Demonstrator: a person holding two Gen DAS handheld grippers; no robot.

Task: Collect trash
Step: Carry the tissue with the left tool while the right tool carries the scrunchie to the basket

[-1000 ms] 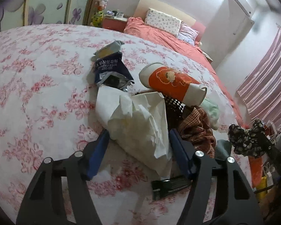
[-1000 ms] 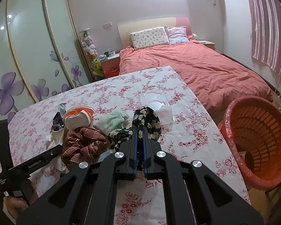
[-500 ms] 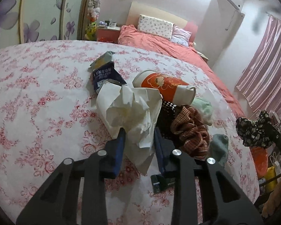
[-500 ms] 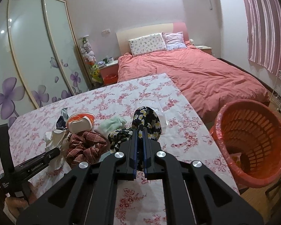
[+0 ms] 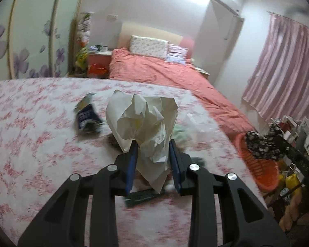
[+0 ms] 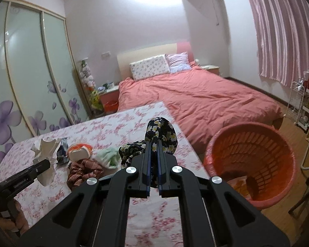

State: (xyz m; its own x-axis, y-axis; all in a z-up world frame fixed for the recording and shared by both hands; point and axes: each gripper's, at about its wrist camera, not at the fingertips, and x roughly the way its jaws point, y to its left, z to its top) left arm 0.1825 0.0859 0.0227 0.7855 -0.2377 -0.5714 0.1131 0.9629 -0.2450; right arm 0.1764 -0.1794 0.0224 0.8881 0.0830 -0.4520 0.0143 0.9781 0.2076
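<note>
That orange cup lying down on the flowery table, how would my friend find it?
Start at the table with the pink flowered cloth and find the pile of clutter. The orange cup lies tipped on its side between the dark blue wrapper and the pale green cloth. It is the only orange thing there.

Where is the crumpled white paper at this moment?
The crumpled white paper is clamped in the left gripper, lifted above the floral tablecloth, with the dark blue wrapper to its left.
</note>
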